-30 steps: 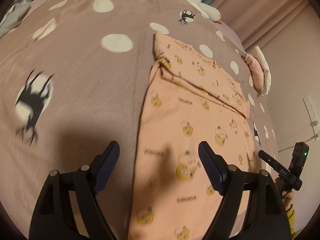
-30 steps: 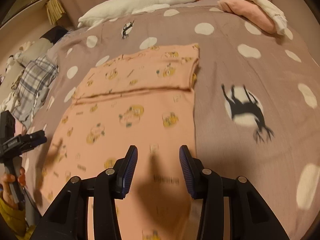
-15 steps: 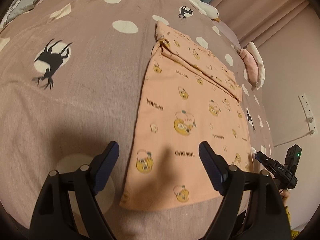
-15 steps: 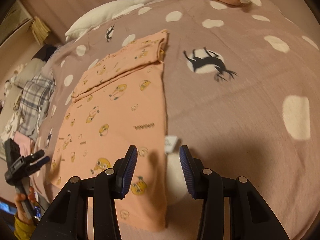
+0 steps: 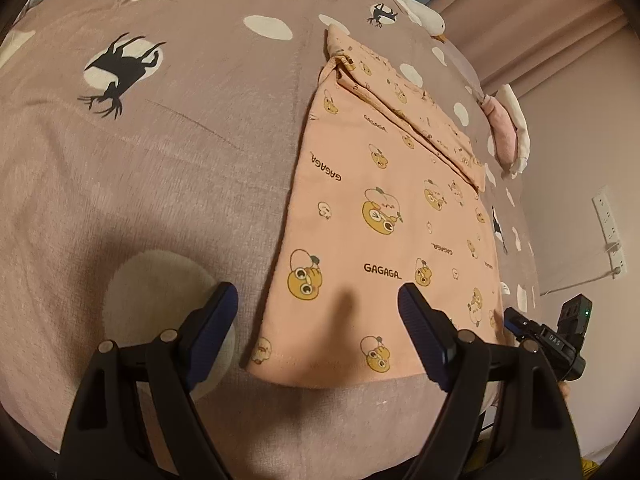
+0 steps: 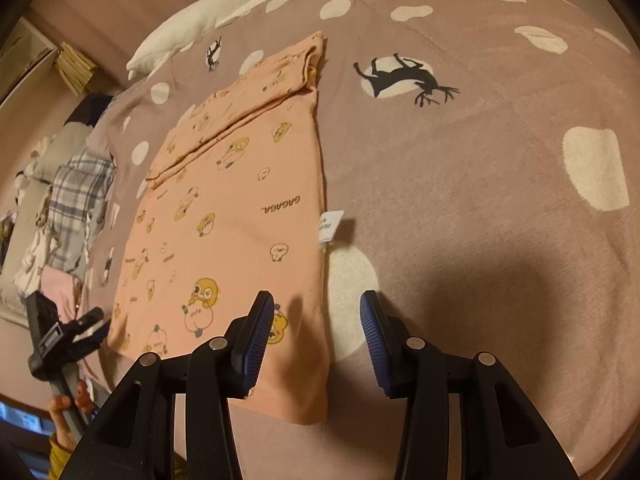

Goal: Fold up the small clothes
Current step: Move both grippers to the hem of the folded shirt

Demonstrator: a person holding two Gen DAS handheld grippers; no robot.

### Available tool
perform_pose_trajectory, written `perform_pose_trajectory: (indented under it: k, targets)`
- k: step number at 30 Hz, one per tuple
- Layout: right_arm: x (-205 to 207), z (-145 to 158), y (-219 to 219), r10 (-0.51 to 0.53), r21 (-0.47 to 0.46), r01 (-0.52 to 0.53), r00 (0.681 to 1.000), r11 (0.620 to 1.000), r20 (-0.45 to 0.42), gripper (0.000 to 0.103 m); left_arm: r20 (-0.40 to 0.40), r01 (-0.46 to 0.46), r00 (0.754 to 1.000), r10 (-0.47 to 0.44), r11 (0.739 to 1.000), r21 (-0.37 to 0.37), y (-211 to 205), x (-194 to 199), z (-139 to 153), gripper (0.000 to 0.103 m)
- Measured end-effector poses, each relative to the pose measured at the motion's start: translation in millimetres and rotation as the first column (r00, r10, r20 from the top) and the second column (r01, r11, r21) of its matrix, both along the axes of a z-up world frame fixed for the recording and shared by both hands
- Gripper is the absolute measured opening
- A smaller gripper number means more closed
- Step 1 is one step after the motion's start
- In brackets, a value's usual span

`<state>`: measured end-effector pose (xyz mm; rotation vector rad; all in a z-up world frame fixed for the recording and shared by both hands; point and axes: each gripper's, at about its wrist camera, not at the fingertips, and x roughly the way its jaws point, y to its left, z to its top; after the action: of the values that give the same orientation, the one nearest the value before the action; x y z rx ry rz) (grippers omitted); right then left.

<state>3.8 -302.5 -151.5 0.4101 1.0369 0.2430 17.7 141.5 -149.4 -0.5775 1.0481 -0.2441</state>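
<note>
A peach garment [image 5: 384, 216] printed with yellow ducks and "GAGAGA" lies flat on the bed, its far end folded over. It also shows in the right wrist view [image 6: 224, 232], with a white label [image 6: 331, 227] sticking out at its right edge. My left gripper [image 5: 318, 320] is open and empty, above the garment's near left corner. My right gripper [image 6: 316, 328] is open and empty, above the garment's near right corner. The right gripper shows in the left wrist view [image 5: 516, 320], and the left gripper shows in the right wrist view [image 6: 92, 324].
The mauve bedspread [image 5: 140, 160] has white dots and deer prints. A white goose plush [image 6: 224, 12] lies at the head. Folded pink and white clothes [image 5: 508, 128] sit at one side, a plaid garment [image 6: 76, 196] at the other. A wall socket strip [image 5: 608, 228] is to the right.
Both grippers have drawn back toward the garment's near hem, so its whole length and front edge now show. Both stay open and empty.
</note>
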Motion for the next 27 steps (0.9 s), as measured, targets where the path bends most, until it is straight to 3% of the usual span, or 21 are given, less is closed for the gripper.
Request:
perform_pose_trajectory:
  k: [13,27]
  targets:
    - [12,-4,25,0.060,0.007,-0.060,0.998,0.998,0.015,0.049,0.008,0.021,1.000,-0.021,1.000,-0.020,-5,5,-1,0.089]
    - [35,-7,25,0.068,0.080,-0.068,0.998,0.994,0.008,0.049,0.019,0.056,0.998,-0.054,0.989,-0.134,-3,35,-6,0.089]
